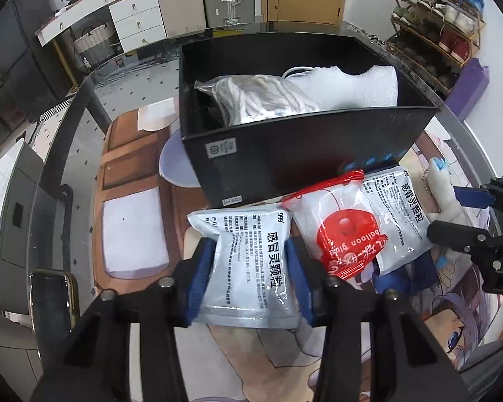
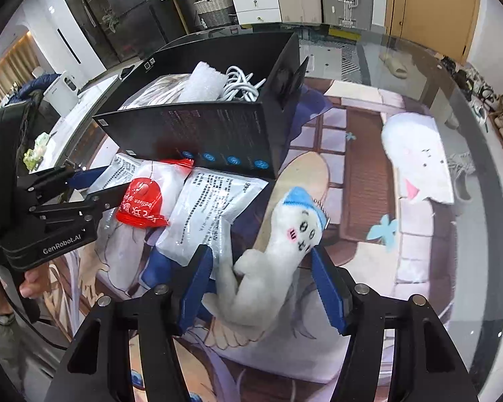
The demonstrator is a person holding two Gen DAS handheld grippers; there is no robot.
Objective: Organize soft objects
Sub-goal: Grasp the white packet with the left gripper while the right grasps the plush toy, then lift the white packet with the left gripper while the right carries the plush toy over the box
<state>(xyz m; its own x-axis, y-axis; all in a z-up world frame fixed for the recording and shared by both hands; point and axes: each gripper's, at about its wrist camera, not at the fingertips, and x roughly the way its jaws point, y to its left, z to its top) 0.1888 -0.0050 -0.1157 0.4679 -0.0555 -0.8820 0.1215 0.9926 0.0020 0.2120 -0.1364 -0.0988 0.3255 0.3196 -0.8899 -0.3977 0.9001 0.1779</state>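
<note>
Glass covers the table (image 2: 419,77), with a printed cartoon mat (image 2: 362,181) beneath it. Your left claw (image 1: 249,268) is clenched on a white sachet (image 1: 251,261), its blue pads (image 1: 201,278) pressing both long edges; the sachet is puffy, glossy plastic with black print. Just to its right lie a red-and-clear balloon packet (image 1: 338,231) and a second white sachet (image 1: 399,217), overlapping each other and touching the base of the black box (image 1: 285,154). That box stands open and holds a bagged white cloth (image 1: 261,100), white foam (image 1: 352,87) and a white cable (image 2: 241,83). Your right claw (image 2: 263,274) is released, its jaws spread on either side of a white plush toy (image 2: 278,254), which lies on the mat beside the second sachet; the toy is fuzzy, with a blue cap, pink cheeks and a stitched face.
</note>
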